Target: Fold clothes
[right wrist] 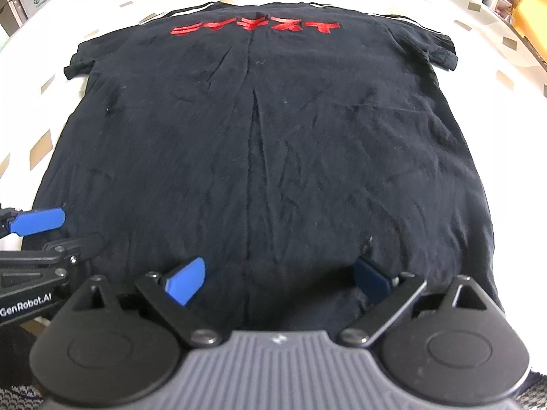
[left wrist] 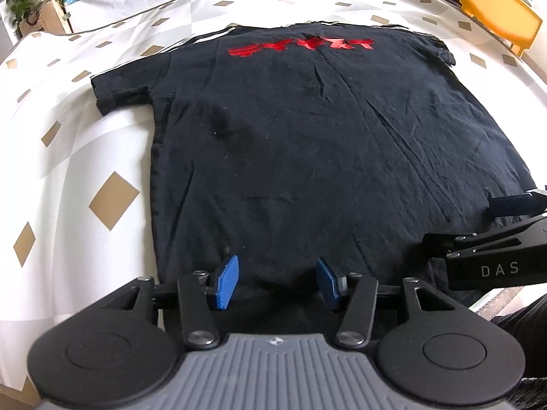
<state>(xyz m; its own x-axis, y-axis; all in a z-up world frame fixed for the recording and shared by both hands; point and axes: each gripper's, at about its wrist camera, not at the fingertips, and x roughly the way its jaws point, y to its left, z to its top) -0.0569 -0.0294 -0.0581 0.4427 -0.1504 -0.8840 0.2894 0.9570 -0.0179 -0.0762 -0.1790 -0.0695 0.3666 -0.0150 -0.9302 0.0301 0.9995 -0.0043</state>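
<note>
Two grippers hang over the near hem of a black T-shirt [left wrist: 290, 143]: the left gripper [left wrist: 277, 282] has its blue pads partly apart, the right gripper [right wrist: 278, 278] stands spread wide, and neither holds any cloth. The shirt lies flat, sleeves out, on a white tablecloth [left wrist: 68, 157] with tan diamonds, its red lettering [right wrist: 254, 26] at the far end. To fold it well, each gripper should probably pinch both layers at a hem corner, then lift evenly so the fold stays straight.
</note>
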